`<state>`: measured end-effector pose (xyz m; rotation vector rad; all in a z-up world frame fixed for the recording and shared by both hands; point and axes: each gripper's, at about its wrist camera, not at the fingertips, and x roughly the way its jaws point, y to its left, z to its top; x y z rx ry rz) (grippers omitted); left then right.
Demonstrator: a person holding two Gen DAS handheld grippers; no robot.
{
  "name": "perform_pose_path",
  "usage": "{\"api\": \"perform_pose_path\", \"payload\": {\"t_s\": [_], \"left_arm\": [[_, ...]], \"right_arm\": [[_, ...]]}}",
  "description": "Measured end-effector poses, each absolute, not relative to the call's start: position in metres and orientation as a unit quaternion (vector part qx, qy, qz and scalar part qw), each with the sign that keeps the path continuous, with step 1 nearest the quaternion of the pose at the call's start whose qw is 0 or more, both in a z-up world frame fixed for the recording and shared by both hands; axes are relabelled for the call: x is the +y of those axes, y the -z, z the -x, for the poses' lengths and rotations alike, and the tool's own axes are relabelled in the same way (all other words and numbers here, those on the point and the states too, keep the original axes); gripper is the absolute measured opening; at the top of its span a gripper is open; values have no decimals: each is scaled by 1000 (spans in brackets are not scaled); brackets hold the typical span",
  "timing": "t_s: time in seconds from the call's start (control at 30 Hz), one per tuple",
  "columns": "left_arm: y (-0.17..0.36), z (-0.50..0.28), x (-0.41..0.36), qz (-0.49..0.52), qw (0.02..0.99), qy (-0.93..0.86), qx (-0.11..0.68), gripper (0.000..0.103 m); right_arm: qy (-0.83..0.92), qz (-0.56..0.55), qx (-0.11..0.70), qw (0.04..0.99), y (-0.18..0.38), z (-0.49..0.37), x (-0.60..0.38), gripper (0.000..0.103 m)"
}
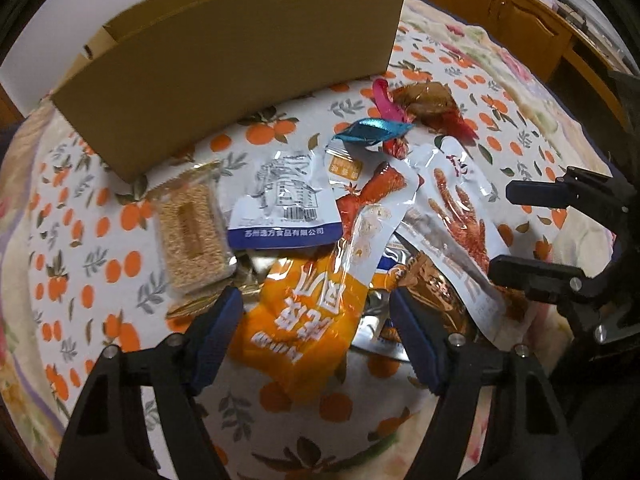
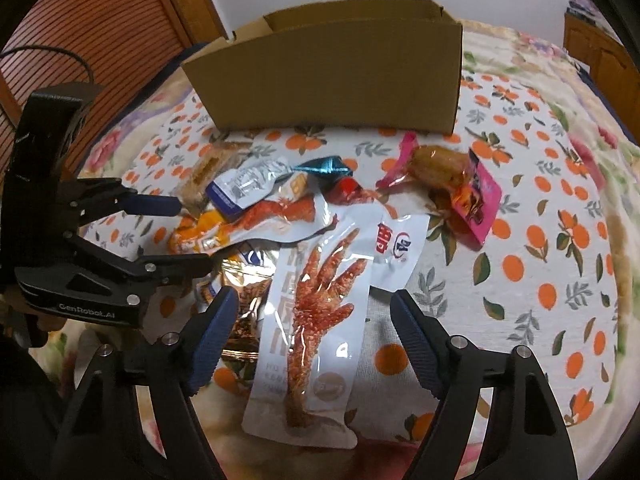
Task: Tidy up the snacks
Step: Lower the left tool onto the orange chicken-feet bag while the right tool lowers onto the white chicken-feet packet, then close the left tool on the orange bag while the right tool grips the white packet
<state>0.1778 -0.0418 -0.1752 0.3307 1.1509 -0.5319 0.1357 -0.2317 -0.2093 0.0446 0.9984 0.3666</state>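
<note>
A pile of snacks lies on a cloth [image 2: 540, 216] with oranges printed on it. Behind the pile stands an open brown box [image 2: 332, 80], and none of the snacks seen here are in it yet.

The left gripper [image 1: 316, 324] hangs over an orange bag [image 1: 304, 332]. Its jaws are wide open, one on each side of the bag, and they hold nothing. The right gripper [image 2: 316, 324] hangs over a long white pack [image 2: 320, 320] with a red chicken foot inside. Its jaws are wide open too, and empty.

The other snacks lie close together, some on top of others. There is a sesame bar [image 1: 192, 236] in clear wrap, a white and blue packet [image 1: 284, 204], a small teal candy [image 1: 372, 130], and a pink pack [image 2: 452, 184] that sits a little apart, nearer the box.

These packs look light and soft. The shiny plastic will likely be slippery and will bend when lifted. The white pack is long and floppy, so a good hold would be across its middle, over the firm foot, not on the thin flat edge. The sesame bar looks stiff but may crumble if squeezed hard.
</note>
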Motion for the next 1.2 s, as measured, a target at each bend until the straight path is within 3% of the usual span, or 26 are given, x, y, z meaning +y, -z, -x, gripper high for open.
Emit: {"api": "perform_pose_path", "payload": {"t_s": [0.23, 0.33, 0.4, 0.8, 0.97, 1.07, 1.1, 1.2], "left_arm": [[184, -191, -46, -140, 789, 257, 540, 76], [189, -192, -49, -159, 790, 253, 535, 73], [191, -195, -48, -158, 790, 252, 536, 64], [188, -193, -48, -171, 795, 248, 527, 54], [183, -193, -46, -166, 799, 248, 522, 49], [182, -191, -48, -170, 798, 250, 521, 47], [182, -191, -48, -172, 798, 250, 520, 47], [179, -190, -49, -171, 798, 252, 519, 47]], "right_arm": [[-174, -32, 493, 852, 222, -146, -234, 80], [-174, -33, 499, 848, 226, -149, -234, 80], [-175, -37, 503, 846, 229, -151, -234, 80], [-168, 13, 505, 847, 238, -156, -218, 80], [-150, 47, 500, 851, 240, -158, -212, 62], [-150, 27, 504, 850, 239, -161, -221, 59], [-151, 25, 503, 851, 238, -161, -223, 37], [-142, 25, 500, 854, 233, -161, -227, 39]]}}
